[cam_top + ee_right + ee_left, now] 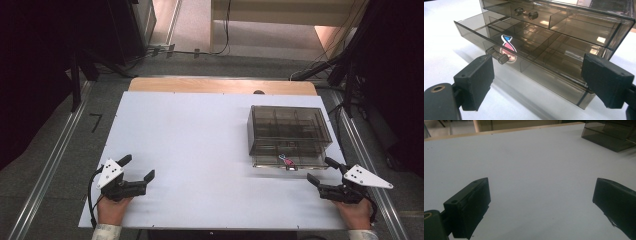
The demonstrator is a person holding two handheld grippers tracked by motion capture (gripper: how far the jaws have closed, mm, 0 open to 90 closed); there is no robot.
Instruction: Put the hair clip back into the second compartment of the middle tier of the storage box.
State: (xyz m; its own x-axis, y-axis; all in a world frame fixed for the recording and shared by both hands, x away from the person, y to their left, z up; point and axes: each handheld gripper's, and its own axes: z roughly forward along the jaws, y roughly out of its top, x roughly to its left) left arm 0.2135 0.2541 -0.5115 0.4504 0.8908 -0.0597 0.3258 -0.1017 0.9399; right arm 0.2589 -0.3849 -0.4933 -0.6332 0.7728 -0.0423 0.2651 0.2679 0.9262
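So we had the smoky drawer box [289, 131] sitting far right on the white table [190, 150], bottom drawer [524, 60] pulled out a bit, its knob [499, 56] just ahead of our right gripper [325, 172], jaws spread, nothing held. Left gripper [137, 168], also spread and empty, was well apart, so we figured right goes.

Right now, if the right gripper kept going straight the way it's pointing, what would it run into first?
Probably the pulled-out lower drawer of the smoky plastic drawer box. The right gripper, jaws open, faces the drawer's front wall near its knob; exact depth is unclear.
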